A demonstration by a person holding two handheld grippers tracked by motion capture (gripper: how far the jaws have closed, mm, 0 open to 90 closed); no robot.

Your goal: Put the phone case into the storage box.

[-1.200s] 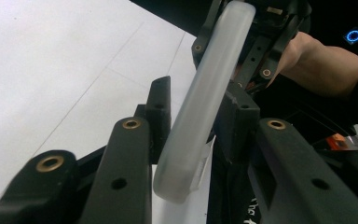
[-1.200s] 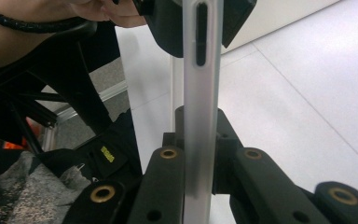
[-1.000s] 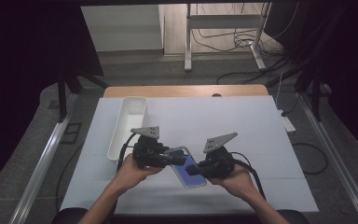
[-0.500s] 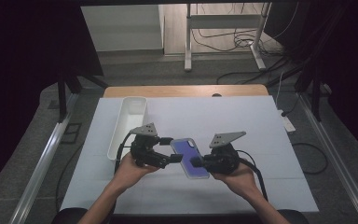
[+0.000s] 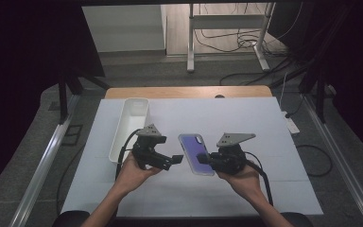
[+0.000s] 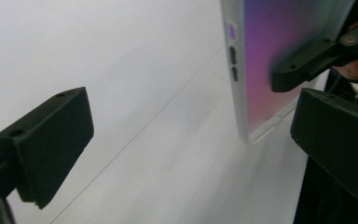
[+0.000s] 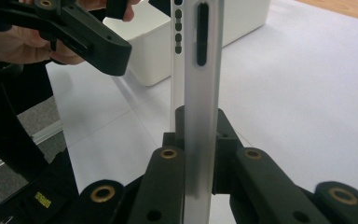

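A: Starting at the left: the tray sits at the mat's left edge, and the left gripper hangs just right of it, jaws wide, having just been opening, nothing between them.

B: And the phone?

A: Right of those jaws, apart from them, its long axis running away from the person. The right gripper is clamped on its near end, edge between the pads.

B: So the right hand is nearer.

A: It alone carries it; the tray lies leftward, I'd judge.
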